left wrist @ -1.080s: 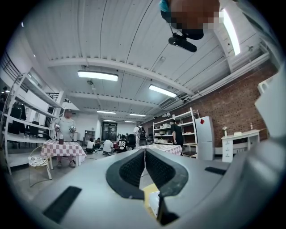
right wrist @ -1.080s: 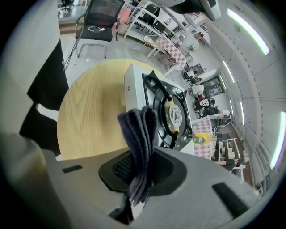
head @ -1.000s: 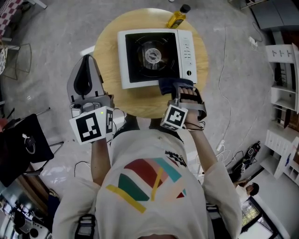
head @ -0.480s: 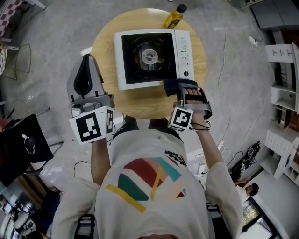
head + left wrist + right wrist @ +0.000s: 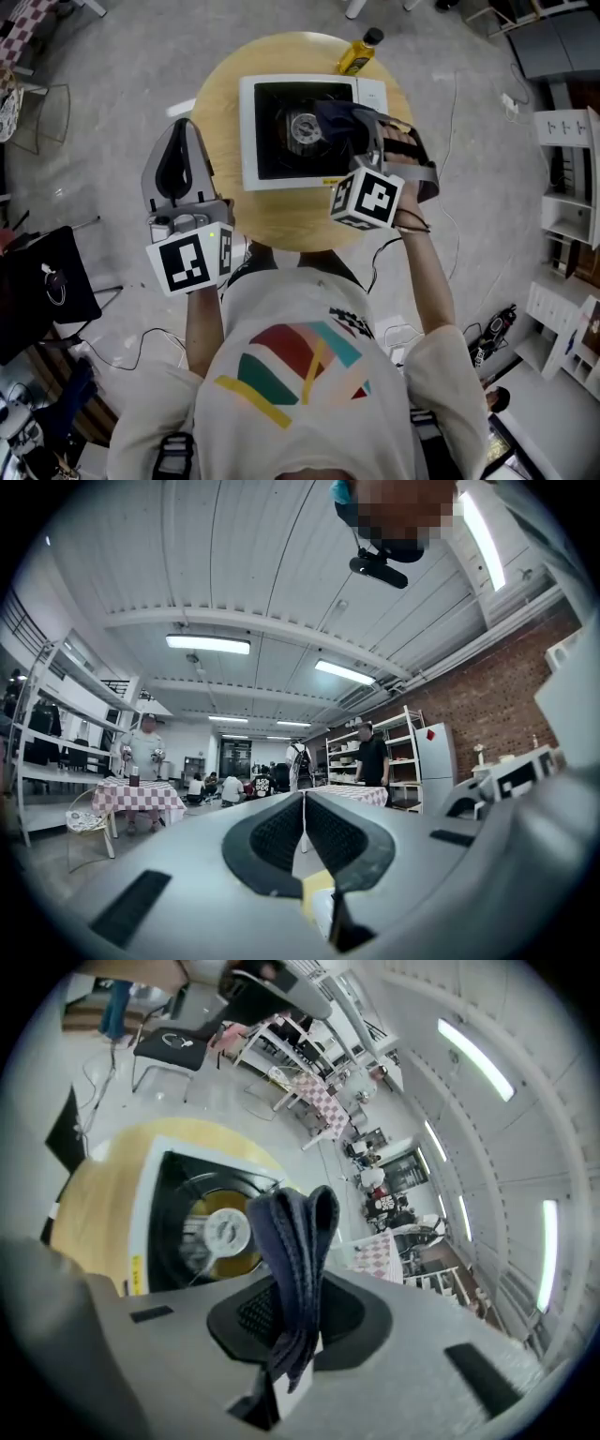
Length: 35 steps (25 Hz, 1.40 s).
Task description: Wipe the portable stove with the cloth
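One cloth (image 5: 292,1260), dark blue and folded, is pinched between the jaws of the right gripper (image 5: 300,1321). Its loose end stands up past the jaw tips. It sits over the right half of the stove (image 5: 272,141), beside the burner (image 5: 303,127). Whether the cloth touches the top, I cannot tell.

Stove: white case, black top, lying in the middle of the round table (image 5: 216,103). A yellow bottle (image 5: 358,54) stands at the far edge, just beside the stove's far right corner.

Left gripper (image 5: 178,155): jaws together with nothing between them, held off the table's left side over the floor and pointing upward. It is not bracing the stove.

Risks, judged from this layout:
- The grip is one narrow pinch on a fold. If the free end drags over the raised supports round the burner, it could snag and pull out of the jaws.
- Nothing holds the stove. A firm stroke toward the far side could slide it into the bottle and tip the bottle off the edge.
- If the gripper comes in too flat, the hard jaw tips would scrape the top instead of the cloth.
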Motion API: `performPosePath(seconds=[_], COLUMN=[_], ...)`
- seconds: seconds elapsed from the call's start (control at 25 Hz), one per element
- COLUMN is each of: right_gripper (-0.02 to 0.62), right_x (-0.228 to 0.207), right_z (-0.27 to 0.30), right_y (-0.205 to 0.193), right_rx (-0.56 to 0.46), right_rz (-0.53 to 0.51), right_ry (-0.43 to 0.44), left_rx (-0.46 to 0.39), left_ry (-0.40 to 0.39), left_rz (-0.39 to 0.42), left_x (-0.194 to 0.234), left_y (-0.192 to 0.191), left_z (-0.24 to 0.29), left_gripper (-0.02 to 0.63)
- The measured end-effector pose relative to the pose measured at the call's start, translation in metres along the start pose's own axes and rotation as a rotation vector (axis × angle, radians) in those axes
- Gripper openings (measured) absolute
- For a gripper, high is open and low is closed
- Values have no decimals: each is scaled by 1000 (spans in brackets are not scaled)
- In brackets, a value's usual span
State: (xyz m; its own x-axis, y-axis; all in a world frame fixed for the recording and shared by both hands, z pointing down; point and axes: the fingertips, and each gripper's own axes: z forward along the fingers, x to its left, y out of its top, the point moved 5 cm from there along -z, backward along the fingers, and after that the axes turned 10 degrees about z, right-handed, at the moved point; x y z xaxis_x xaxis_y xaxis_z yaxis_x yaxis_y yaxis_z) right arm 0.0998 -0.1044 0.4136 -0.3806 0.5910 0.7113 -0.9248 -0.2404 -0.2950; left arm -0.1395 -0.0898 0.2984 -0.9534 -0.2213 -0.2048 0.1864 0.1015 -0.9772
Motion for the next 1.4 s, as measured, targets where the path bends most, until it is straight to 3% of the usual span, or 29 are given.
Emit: performPosePath(seconds=[0.12, 0.24, 0.36, 0.52, 0.76, 1.0, 1.4], right_gripper=[32, 32, 32, 32, 32, 32, 32], right_x=[-1, 20, 34, 30, 31, 34, 21], right_z=[54, 102, 133, 151, 165, 166, 166], right_y=[51, 89, 110, 123, 127, 127, 85], right_rx=[-28, -21, -10, 18, 50, 60, 115], right_rz=[-64, -142, -193, -213, -220, -302, -334], right_ry=[15, 132, 277, 350, 429, 479, 457], left_rx=[14, 40, 55, 68, 76, 71, 77], left_ry=[17, 28, 50, 75, 83, 74, 74], left_rz=[-20, -41, -51, -64, -73, -67, -64], left_x=[4, 5, 12, 28, 35, 33, 26], left_y=[-5, -12, -16, -25, -31, -31, -30], left_z=[-4, -10, -13, -12, -7, -2, 3], left_gripper=[8, 8, 8, 8, 8, 8, 8])
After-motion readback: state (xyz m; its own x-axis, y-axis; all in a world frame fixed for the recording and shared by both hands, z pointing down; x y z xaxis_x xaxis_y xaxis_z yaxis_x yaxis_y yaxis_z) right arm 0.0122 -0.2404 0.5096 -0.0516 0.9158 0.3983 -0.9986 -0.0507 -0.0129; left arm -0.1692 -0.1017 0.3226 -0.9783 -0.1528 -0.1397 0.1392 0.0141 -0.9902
